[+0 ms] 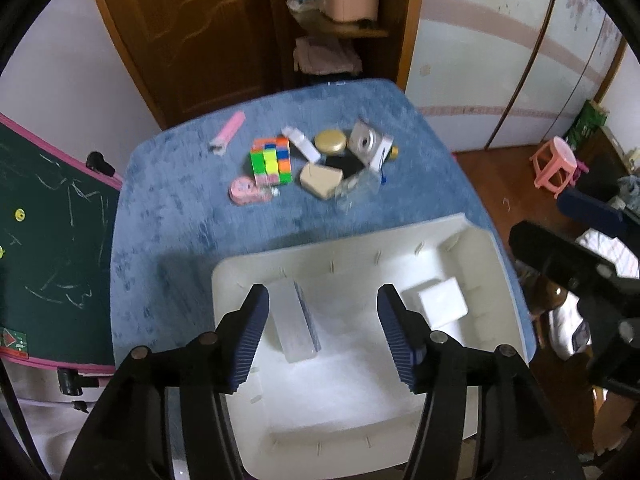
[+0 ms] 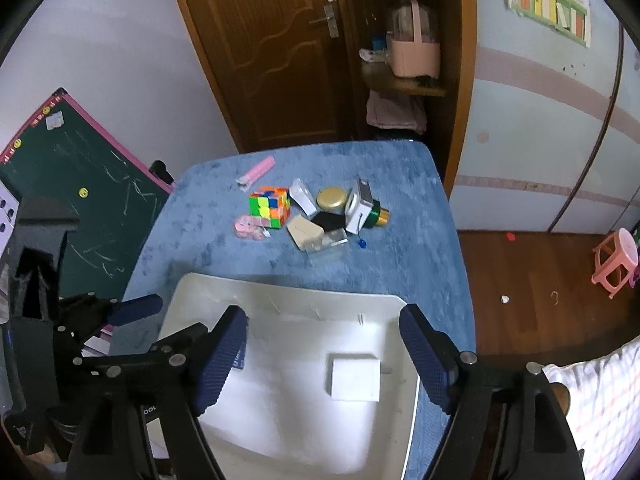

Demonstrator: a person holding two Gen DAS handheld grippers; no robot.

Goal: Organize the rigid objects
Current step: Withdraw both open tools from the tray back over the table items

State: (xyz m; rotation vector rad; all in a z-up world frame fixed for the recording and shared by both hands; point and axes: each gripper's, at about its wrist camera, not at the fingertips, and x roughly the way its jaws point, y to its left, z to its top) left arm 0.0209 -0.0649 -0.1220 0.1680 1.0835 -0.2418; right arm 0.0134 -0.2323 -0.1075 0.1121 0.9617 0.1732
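Note:
A white bin [image 1: 494, 276] [image 2: 192, 292] stands at the near edge of a blue table [image 1: 180, 216] [image 2: 420, 248]. In it lie a clear flat box [image 1: 294, 320] and a white square box [image 1: 442, 305] [image 2: 354, 376]. My left gripper [image 1: 322, 332] is open and empty above the bin. My right gripper [image 2: 324, 360] is open and empty above the bin too. On the far table lie a colour cube [image 1: 271, 160] [image 2: 270, 206], a gold lid [image 1: 330, 142] [image 2: 331, 199], a beige box [image 1: 320, 178] [image 2: 304, 232], a pink round case [image 1: 247, 192] [image 2: 248, 227] and a pink bar [image 1: 229, 130] [image 2: 258, 170].
A silver-white box [image 1: 366, 142] [image 2: 359, 206], a white tube [image 1: 302, 144] and a clear case [image 1: 356, 188] lie in the same pile. A green chalkboard [image 1: 48, 216] [image 2: 92, 196] leans at the left. A pink stool [image 1: 556, 166] [image 2: 616, 262] stands on the wood floor at right.

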